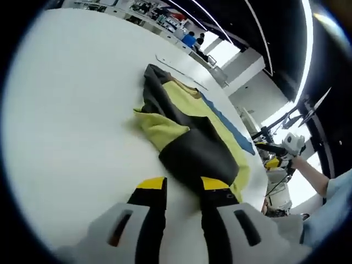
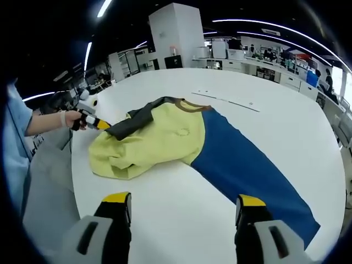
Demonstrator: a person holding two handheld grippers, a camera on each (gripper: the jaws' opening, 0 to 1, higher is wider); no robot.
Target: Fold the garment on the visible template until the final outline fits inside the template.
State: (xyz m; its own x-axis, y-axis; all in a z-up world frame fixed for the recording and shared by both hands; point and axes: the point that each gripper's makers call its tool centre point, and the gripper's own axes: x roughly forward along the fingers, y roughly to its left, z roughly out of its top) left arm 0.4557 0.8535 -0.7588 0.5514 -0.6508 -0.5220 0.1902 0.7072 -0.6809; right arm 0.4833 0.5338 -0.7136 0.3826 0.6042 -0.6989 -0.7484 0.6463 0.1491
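Observation:
A garment lies on the white table (image 2: 165,220): yellow-green body (image 2: 159,137), blue part (image 2: 242,165), brown collar (image 2: 190,105) and a dark sleeve (image 2: 135,122). In the left gripper view the dark sleeve (image 1: 192,154) runs down between the yellow tips of my left gripper (image 1: 182,184), which is shut on its end. From the right gripper view, the left gripper (image 2: 99,124) holds that sleeve end at the table's left edge. My right gripper (image 2: 184,206) stands wide open over bare table, short of the garment; it also shows as the right gripper (image 1: 267,147) beyond the table edge.
Thin line marks (image 2: 225,99) lie on the table beyond the collar. A person's sleeve (image 2: 16,137) and hand (image 2: 69,118) are at the left edge. Desks and a white pillar (image 2: 176,33) stand far behind. The table edge (image 2: 77,176) curves close by.

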